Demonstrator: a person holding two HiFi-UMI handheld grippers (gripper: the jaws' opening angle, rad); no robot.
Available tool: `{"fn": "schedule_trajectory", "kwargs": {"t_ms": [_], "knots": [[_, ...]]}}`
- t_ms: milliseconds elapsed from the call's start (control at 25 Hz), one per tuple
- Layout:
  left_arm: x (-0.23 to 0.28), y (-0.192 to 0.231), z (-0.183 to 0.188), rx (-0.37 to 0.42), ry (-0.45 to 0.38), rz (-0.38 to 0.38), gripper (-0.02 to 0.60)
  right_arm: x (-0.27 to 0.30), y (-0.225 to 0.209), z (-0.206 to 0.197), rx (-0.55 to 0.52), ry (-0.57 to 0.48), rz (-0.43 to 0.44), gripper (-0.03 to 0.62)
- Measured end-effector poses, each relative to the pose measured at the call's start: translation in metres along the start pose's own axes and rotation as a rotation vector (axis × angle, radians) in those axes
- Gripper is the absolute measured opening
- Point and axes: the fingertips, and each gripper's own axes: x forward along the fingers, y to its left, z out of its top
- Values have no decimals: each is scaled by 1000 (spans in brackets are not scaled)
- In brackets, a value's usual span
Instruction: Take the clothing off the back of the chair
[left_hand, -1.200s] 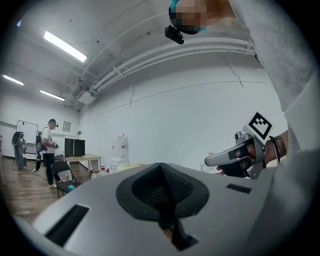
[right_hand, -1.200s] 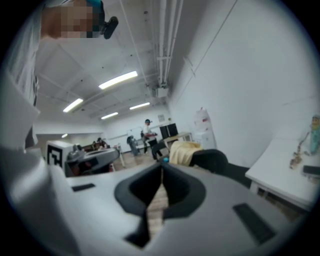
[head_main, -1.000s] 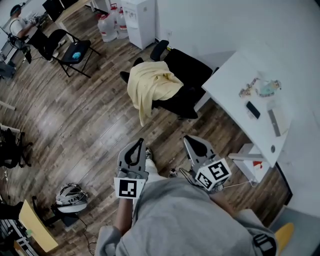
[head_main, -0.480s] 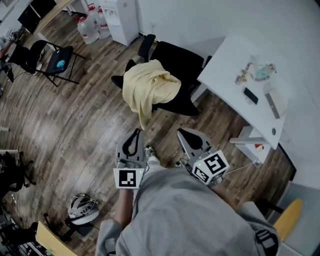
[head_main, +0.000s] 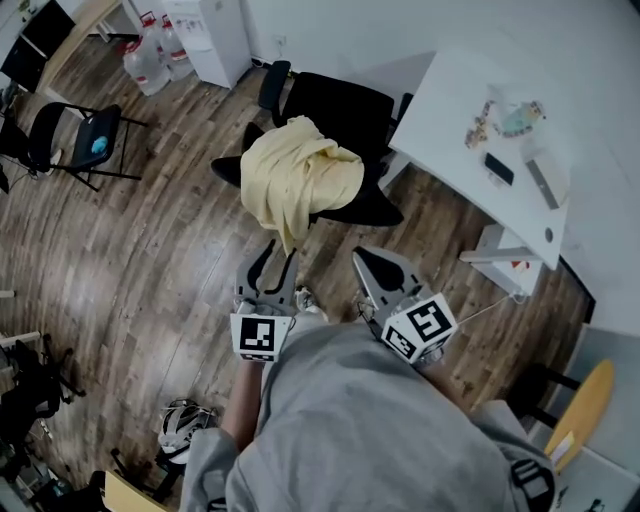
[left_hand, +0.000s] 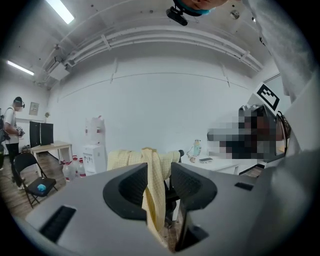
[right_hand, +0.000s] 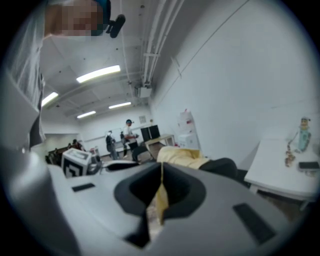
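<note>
Yellow garment (head_main: 300, 180) draped over the black chair's (head_main: 335, 105) back, tail hanging on the near side. Looks light and limp; best pinched at the bunched top fold. Left gripper (head_main: 278, 252) jaws have just been opening, half apart, nothing between them. Right gripper (head_main: 362, 258) jaws together, empty.

The pale yellow cloth garment (head_main: 300, 180) covers the backrest of the black office chair (head_main: 345, 105), so how it is hooked there is hidden; the small objects (head_main: 505, 120) on the white worktop (head_main: 450, 110) are too small to name; a yellow-backed chair (head_main: 580, 415) is cut off by the head view's right edge; the person's forearms vanish beneath a grey sweatshirt (head_main: 370, 430).
</note>
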Motion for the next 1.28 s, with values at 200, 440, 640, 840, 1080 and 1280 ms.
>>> {"fn": "schedule_trajectory", "kwargs": {"t_ms": [200, 440, 640, 840, 1080, 1280], "knots": [[24, 4, -35, -26, 81, -88, 228, 9, -1, -4, 1, 22, -50, 34], [44, 14, -64, -70, 129, -98, 266, 10, -12, -10, 18, 46, -117, 35], [58, 21, -84, -101, 147, -95, 298, 9, -19, -10, 26, 50, -163, 34], [68, 24, -111, -138, 202, -98, 308, 6, -22, -17, 43, 69, -197, 34], [76, 22, -125, -192, 236, -98, 308, 5, -24, -21, 51, 71, -224, 34], [84, 18, -125, -202, 249, -100, 308, 5, -25, -21, 50, 77, -228, 34]]}}
